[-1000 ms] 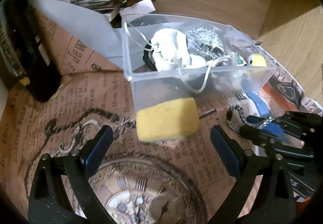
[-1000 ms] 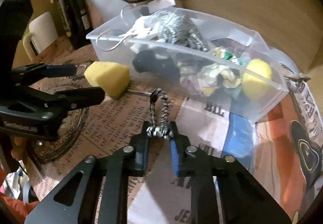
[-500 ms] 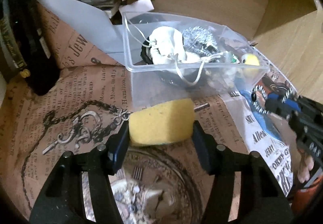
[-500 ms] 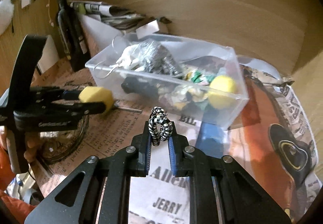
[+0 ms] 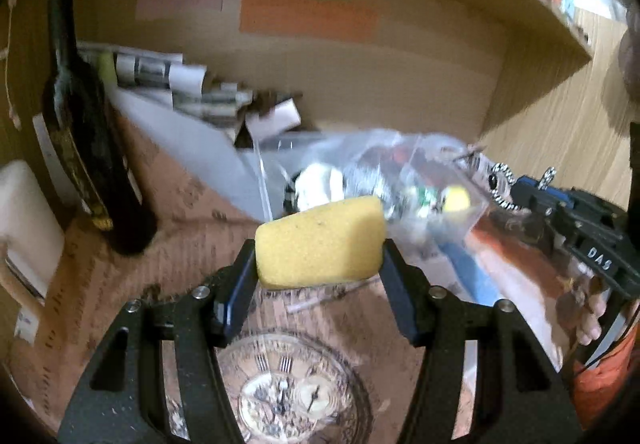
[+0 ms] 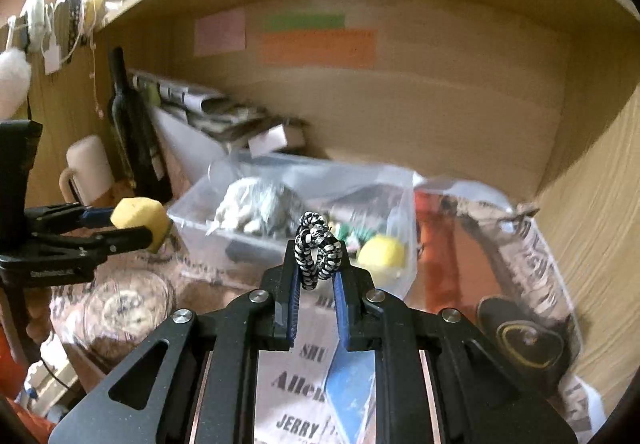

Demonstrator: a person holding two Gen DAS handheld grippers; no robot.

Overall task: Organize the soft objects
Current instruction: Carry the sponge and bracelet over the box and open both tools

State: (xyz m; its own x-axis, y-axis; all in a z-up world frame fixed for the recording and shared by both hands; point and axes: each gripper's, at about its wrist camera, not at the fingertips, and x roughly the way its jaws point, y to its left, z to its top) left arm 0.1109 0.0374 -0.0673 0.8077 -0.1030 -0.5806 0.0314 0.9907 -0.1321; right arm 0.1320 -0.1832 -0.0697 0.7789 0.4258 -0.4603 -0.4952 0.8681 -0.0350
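Yellow porous foam sponge block (image 5: 320, 242): rounded wedge, pinched at both ends between the blue pads of the left gripper (image 5: 318, 276), held off the surface in front of the bin. Jaws closed onto it within the last second. Black-and-white braided cord loop (image 6: 317, 248): coiled, clamped upright in the near-shut right gripper (image 6: 317, 280). Clear rectangular plastic bin (image 6: 296, 219): toward the rear edge of the newsprint-covered surface (image 6: 296, 384), holding a metallic scouring pad and a yellow ball. Dark glass bottle (image 5: 86, 147): rear left corner.
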